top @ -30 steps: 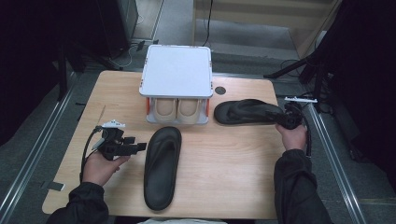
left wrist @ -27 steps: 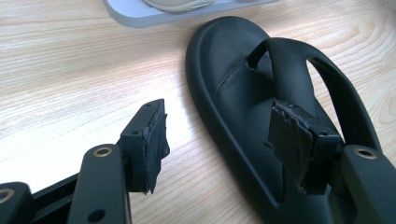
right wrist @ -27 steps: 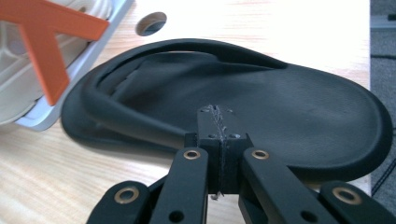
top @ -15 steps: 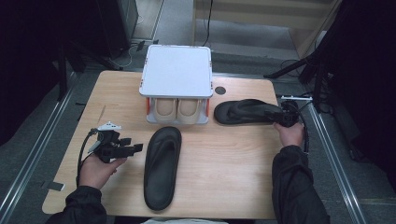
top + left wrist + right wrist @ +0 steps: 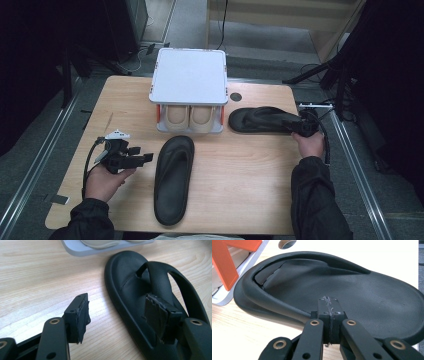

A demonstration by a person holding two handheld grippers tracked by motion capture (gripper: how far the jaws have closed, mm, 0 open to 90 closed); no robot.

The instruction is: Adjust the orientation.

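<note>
Two black flip-flops lie on the wooden table (image 5: 250, 190). The near flip-flop (image 5: 174, 180) points away from me at the table's middle. My left gripper (image 5: 142, 156) is held just to its left, jaws open. In the left gripper view (image 5: 120, 312) one jaw is over bare wood and the other over that flip-flop (image 5: 130, 277) by its strap. The far flip-flop (image 5: 262, 120) lies crosswise at the right. My right gripper (image 5: 301, 127) is at its heel end, shut. In the right gripper view its pads (image 5: 329, 305) meet with nothing between them, in front of the flip-flop's rim (image 5: 362, 295).
A white-topped rack (image 5: 189, 82) with orange legs (image 5: 227, 265) stands at the table's back middle, with a beige pair of shoes (image 5: 190, 116) under its top. A round hole (image 5: 236, 96) is in the tabletop behind the far flip-flop. Black stands and cables line the right side.
</note>
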